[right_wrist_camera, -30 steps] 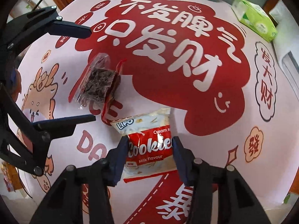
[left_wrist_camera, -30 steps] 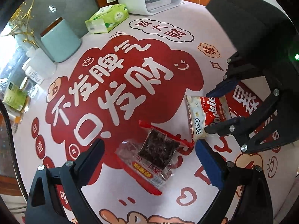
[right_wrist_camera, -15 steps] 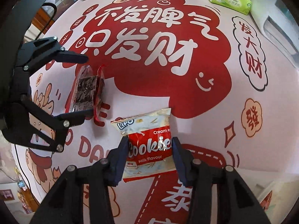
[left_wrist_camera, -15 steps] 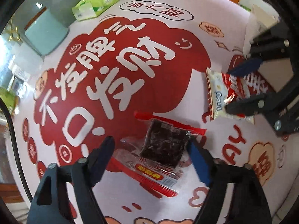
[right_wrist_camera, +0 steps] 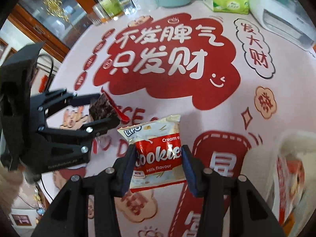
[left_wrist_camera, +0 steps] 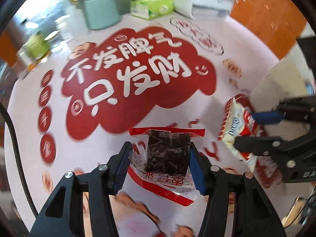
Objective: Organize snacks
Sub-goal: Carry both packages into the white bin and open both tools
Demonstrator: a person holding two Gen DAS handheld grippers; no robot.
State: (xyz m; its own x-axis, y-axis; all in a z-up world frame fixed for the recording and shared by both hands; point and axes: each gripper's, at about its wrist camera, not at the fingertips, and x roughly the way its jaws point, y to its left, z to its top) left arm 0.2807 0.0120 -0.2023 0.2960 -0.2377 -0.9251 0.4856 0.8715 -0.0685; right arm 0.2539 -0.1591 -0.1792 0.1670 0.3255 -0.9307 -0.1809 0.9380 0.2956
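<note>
**Two packets held, a box waiting**

A counter [right_wrist_camera: 233, 106] under a red-lettered cloth, a tissue pack at its far edge; the left hand-held gripper [left_wrist_camera: 160, 164] clamps the dark snack packet [left_wrist_camera: 166, 154] by its sides, just left of the cookie packet [right_wrist_camera: 158, 154]; the right hand-held gripper [right_wrist_camera: 159, 169] pinches that one likewise, probably because both are bound for the white box [right_wrist_camera: 290, 169] on its right.

Bright daylight, fisheye-warped edges, left view motion-blurred

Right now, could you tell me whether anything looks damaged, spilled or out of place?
Nothing stands out. The left tongs grip the dark snack pack and the right tongs grip the cookie packet; both wrappers look sealed, with nothing spilled on the tablecloth.
</note>
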